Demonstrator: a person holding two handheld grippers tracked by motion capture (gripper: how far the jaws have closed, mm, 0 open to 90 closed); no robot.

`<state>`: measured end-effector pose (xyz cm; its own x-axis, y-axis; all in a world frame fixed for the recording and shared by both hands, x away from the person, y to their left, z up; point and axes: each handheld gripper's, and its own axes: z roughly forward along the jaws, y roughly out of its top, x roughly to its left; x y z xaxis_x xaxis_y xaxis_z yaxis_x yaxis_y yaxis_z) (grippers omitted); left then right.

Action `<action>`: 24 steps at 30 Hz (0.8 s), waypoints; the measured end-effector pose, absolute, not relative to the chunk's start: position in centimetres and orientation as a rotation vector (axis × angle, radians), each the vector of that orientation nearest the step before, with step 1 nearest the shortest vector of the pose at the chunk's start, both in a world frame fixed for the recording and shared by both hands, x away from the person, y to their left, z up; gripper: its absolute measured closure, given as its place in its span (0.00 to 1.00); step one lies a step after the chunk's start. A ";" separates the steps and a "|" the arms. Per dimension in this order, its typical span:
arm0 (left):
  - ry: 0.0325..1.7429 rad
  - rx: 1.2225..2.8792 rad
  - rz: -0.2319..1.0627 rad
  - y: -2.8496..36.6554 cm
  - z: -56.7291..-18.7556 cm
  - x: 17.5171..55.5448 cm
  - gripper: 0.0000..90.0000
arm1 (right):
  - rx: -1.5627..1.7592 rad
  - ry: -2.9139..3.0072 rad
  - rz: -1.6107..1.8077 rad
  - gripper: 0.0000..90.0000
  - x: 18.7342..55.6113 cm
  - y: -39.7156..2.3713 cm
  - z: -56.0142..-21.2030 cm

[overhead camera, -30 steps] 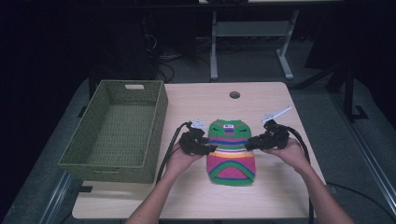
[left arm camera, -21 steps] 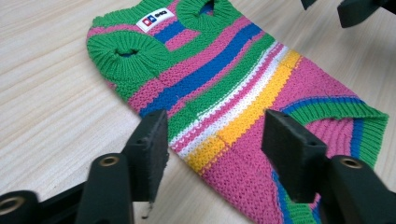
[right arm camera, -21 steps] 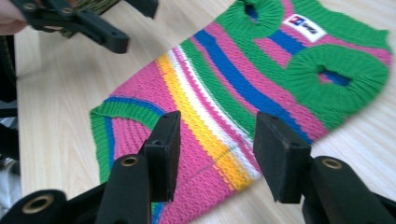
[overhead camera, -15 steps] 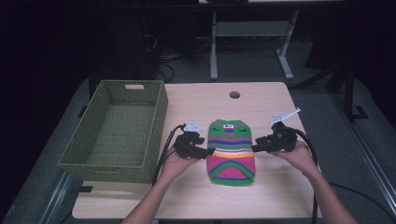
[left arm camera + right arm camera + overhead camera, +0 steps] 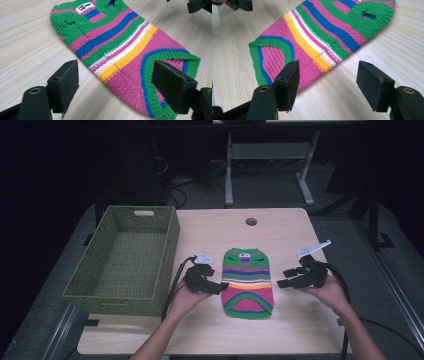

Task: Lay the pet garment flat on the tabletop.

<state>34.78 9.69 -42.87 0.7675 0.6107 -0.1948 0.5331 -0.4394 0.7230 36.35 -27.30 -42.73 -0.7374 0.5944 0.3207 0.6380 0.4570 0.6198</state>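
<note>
Both grippers, left gripper and right gripper, have withdrawn to nine and three o'clock of the flattened striped sweater, fingers spread empty, suggesting smoothing is finished.

Knitted wool sweater on matt wood-grain table

We see bare surface along the near edge and across the far part, broken there by a small round hole. The striped knit sweater lies flat in the middle — low, no barrier to a pass above it. The green woven basket walls off the left side. The left claw sits just beside the sweater; the right claw hangs apart — open wood between.
</note>
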 end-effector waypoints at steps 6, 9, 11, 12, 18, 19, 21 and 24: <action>0.862 2.111 0.147 9.9 -43.1 34.2 0.22 | -1.118 -2.662 -1.152 0.38 35.6 -28.0 -42.6; 0.860 2.130 0.151 9.9 -43.3 33.9 0.21 | -1.103 -2.678 -1.166 0.37 34.8 -28.2 -42.5; 0.853 2.131 0.154 9.9 -43.2 33.8 0.21 | -1.105 -2.676 -1.166 0.37 34.7 -28.2 -42.6; 0.851 2.123 0.147 9.9 -43.2 33.6 0.22 | -1.103 -2.677 -1.169 0.37 34.5 -28.3 -42.6; 0.844 2.116 0.127 10.1 -43.5 32.9 0.24 | -1.098 -2.673 -1.195 0.38 33.5 -28.9 -43.3; 0.842 2.123 0.126 10.2 -43.6 32.7 0.24 | -1.105 -2.677 -1.177 0.38 33.1 -29.0 -43.5; 0.840 2.134 0.119 10.3 -43.7 32.6 0.24 | -1.103 -2.677 -1.184 0.38 33.0 -29.0 -43.6; 0.845 2.123 0.110 10.4 -43.8 32.3 0.25 | -1.111 -2.674 -1.193 0.38 32.6 -29.4 -43.7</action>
